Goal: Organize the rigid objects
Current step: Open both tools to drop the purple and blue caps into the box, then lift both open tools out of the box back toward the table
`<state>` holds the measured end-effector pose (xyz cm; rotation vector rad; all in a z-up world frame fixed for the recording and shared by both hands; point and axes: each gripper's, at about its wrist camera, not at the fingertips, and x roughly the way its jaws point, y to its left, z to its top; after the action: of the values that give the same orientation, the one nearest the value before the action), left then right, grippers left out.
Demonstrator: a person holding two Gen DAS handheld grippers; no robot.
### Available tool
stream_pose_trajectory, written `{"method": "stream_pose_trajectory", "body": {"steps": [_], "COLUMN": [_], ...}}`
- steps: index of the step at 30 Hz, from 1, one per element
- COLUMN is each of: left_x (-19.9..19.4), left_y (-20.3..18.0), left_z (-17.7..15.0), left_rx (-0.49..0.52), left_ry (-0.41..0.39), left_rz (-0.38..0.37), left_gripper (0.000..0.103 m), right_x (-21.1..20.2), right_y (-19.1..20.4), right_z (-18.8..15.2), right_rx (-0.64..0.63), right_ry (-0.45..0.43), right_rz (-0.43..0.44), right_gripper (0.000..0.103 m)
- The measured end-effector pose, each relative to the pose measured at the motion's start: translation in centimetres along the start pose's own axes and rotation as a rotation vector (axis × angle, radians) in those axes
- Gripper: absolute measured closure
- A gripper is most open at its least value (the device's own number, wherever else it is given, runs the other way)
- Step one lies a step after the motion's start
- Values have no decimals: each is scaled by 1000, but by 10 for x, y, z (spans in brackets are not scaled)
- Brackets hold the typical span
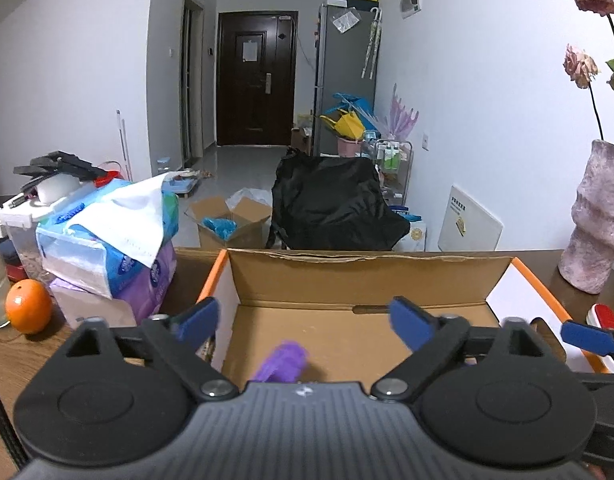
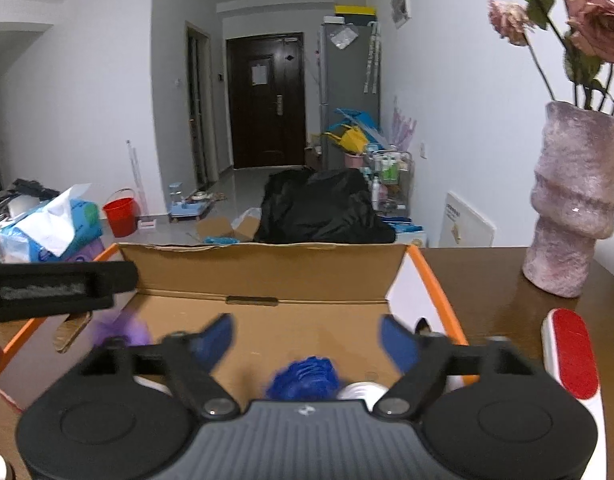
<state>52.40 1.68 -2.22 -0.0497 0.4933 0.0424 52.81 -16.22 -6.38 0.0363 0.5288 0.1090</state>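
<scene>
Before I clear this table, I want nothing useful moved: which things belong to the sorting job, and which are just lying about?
Job: cardboard box; purple object; blue object; left gripper; right gripper.

Lying about: orange; tissue packs; vase; red-and-white brush.

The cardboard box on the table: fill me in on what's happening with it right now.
A person holds a gripper in each hand over the open cardboard box. The left gripper stands open above a purple object inside the box, not gripping it. The right gripper is also open, above a blue object in the box beside something white. Both items look just dropped in; they are blurred. A red and white brush lies on the table, right of the box.
</scene>
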Motion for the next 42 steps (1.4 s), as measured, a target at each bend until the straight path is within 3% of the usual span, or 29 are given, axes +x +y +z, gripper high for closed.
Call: {"method": "stream_pose_trajectory", "body": {"steps": [4,21,42], "left_x": [-4,-7,-52], "left_y": [2,4,19], "left_z": [1,0,-12], "left_rx": [-4,4,1], "left_ry": [-13,-9,-34], "left_rz": [9,60,69], "left_gripper": [0,0,0], "right_x": [-1,-7,-46], "right_y": [-1,2,8], "right_z": [-1,1,-11], "right_rx": [17,2,-46], "right_ry": [4,-1,-10], "right_rz": [-12,-13,13], "right_gripper": [0,0,0]}}
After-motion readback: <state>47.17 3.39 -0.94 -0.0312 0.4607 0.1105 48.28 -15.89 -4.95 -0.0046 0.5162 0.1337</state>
